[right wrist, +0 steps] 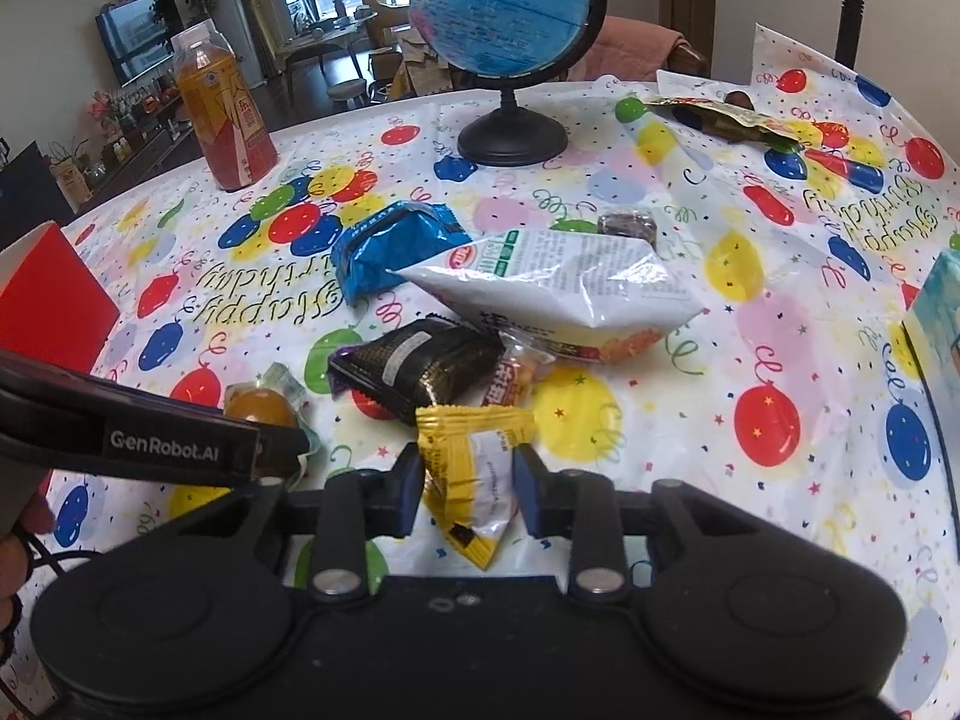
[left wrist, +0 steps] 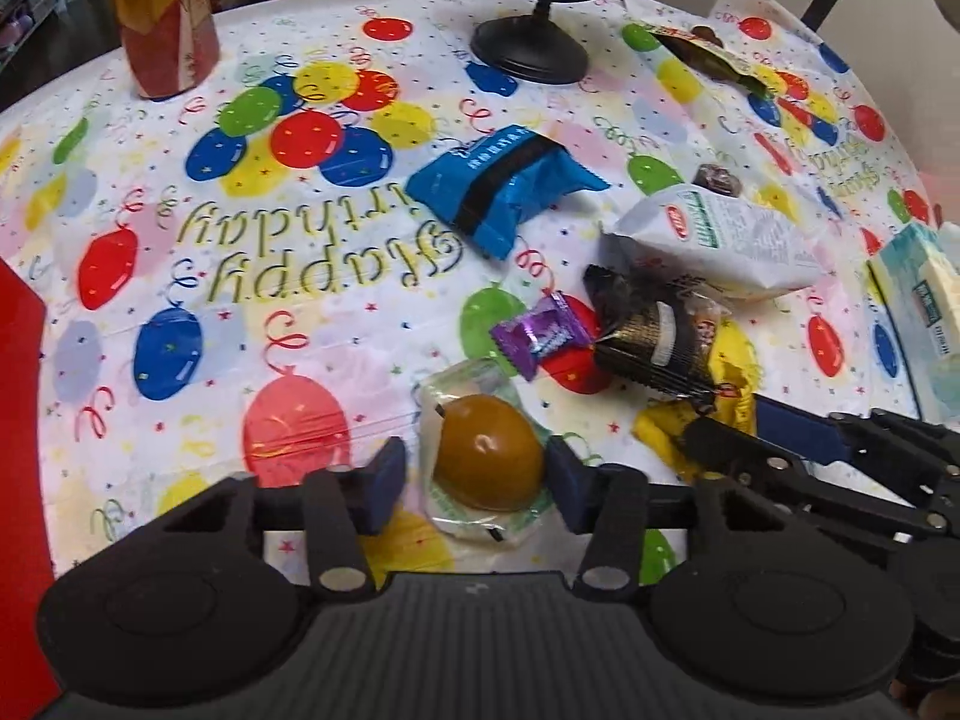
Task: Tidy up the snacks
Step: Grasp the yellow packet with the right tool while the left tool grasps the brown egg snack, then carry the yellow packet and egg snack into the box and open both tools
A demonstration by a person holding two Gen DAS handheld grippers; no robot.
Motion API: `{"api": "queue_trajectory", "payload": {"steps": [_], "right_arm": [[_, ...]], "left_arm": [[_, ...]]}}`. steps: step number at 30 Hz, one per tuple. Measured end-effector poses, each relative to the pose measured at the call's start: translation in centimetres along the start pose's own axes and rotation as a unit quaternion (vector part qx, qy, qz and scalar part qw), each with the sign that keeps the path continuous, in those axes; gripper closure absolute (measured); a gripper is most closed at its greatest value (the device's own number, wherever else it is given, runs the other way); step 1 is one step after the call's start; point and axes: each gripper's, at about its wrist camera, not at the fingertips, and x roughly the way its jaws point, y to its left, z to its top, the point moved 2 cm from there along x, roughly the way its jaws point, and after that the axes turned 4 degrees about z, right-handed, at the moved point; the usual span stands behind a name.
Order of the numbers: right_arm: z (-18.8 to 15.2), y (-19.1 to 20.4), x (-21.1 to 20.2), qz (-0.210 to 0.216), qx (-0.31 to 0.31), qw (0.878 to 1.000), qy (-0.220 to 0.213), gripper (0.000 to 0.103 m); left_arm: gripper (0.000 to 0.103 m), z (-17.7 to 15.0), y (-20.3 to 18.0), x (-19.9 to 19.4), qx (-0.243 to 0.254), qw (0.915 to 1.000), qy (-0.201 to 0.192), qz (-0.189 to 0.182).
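Note:
My left gripper [left wrist: 471, 483] is open around a wrapped brown jelly cup [left wrist: 487, 461]; the right pad touches it and the left pad stands off. My right gripper [right wrist: 465, 480] straddles a yellow and white snack packet [right wrist: 477, 474], with both pads at its sides. Behind lie a black packet [right wrist: 420, 369], a white bag [right wrist: 558, 288], a blue packet [left wrist: 501, 180], a purple candy [left wrist: 543, 333] and a small clear packet [right wrist: 516, 378]. The jelly cup also shows in the right wrist view [right wrist: 261, 408], behind my left gripper's arm.
A red box [right wrist: 51, 294] stands at the left edge. A globe [right wrist: 510, 42], a juice bottle [right wrist: 225, 117] and a brown packet [right wrist: 729, 114] sit at the back. A tissue pack [left wrist: 921, 306] lies at the right. The balloon tablecloth [right wrist: 780, 330] covers the table.

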Motion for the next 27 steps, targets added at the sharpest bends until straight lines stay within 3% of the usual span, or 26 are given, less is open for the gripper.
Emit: {"api": "queue_trajectory", "payload": {"steps": [13,27], "right_arm": [[-1.3,1.7,-2.6,-0.009,0.004,1.0,-0.007,0.08],[-1.1,8.6,-9.8,0.015,-0.017,0.999,-0.038,0.08]], "left_arm": [[0.06,-1.7,1.3,-2.2,0.002,0.9999,0.002,0.011],[0.06,-4.2,6.0,-11.2,-0.023,0.9989,-0.037,0.019]]}}
